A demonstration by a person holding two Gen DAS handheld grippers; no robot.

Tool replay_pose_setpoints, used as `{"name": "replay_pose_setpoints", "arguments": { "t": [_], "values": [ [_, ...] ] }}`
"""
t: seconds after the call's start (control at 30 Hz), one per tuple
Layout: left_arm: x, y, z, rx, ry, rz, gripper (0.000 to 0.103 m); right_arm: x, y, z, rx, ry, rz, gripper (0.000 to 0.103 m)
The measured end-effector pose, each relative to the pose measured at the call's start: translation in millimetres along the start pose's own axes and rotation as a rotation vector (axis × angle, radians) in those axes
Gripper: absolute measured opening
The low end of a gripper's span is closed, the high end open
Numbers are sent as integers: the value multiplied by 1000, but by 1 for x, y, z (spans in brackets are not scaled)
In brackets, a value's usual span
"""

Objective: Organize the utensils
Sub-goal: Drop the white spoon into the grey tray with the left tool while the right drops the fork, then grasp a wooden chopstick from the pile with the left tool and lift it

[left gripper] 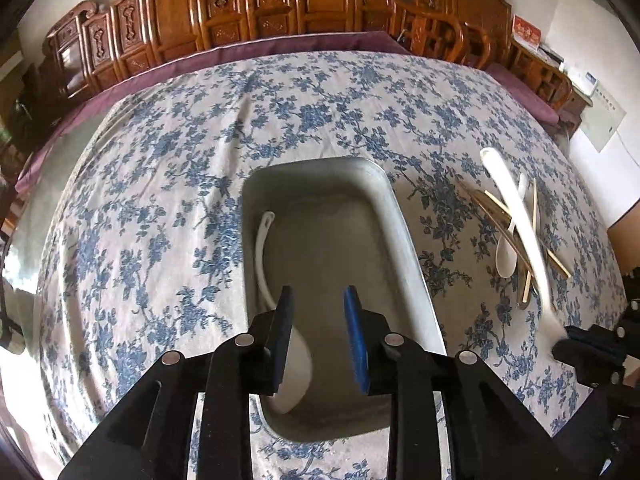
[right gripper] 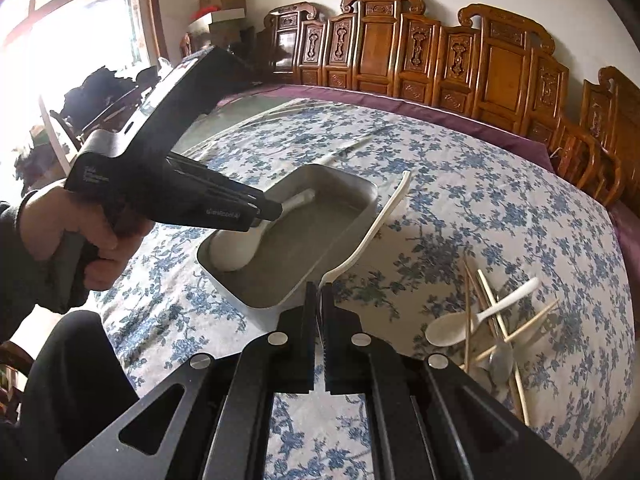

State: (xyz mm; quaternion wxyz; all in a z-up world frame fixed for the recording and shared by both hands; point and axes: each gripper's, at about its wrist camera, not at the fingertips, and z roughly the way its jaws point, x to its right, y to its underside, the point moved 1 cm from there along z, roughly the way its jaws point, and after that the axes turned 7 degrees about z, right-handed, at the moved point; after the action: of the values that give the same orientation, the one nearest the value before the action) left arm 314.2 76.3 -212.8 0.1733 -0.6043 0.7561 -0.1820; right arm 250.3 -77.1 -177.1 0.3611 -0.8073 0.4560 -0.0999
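- Utensils are in two places: one white spoon lies in the metal tray along its left wall, bowl end toward me, and a loose pile lies on the bench off to the right of the tray.
- The pile holds another white spoon, a metal spoon and several wooden chopsticks crossed over one another.
- My left gripper points steeply down into the near end of the tray; its jaws stand a narrow gap apart with nothing between them, the spoon's bowl just beneath the left one.
- From the right wrist view, a hand in a dark sleeve grips that gripper's handle, its nose angled down over the tray's near-left corner.
- My right gripper has its jaws closed on the bowl end of a long white spoon, whose handle sticks up and forward past the tray's right rim.
- That gripper tilts downward, held just short of the tray's near-right corner.
- The bench is covered in a blue-flowered cloth, with carved wooden chairs ranged behind it.
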Motion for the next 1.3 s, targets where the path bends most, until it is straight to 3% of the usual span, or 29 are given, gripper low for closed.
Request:
{"name": "replay_pose_setpoints", "arguments": {
  "t": [0.47,0.9,1.1,1.3],
  "values": [
    [-47,44,-47,92,-33,-70,36,-39,-23,48,-42,-53,-14,4],
    [-53,69,-70,163,-19,-115,41,-52,-20,88,-104,-10,-18,5],
    [-50,69,-76,179,-6,-114,42,-44,-19,78,-85,-9,10,5],
    [-35,70,-78,181,1,-88,45,-19,-2,32,-28,18,64,5]
  ]
}}
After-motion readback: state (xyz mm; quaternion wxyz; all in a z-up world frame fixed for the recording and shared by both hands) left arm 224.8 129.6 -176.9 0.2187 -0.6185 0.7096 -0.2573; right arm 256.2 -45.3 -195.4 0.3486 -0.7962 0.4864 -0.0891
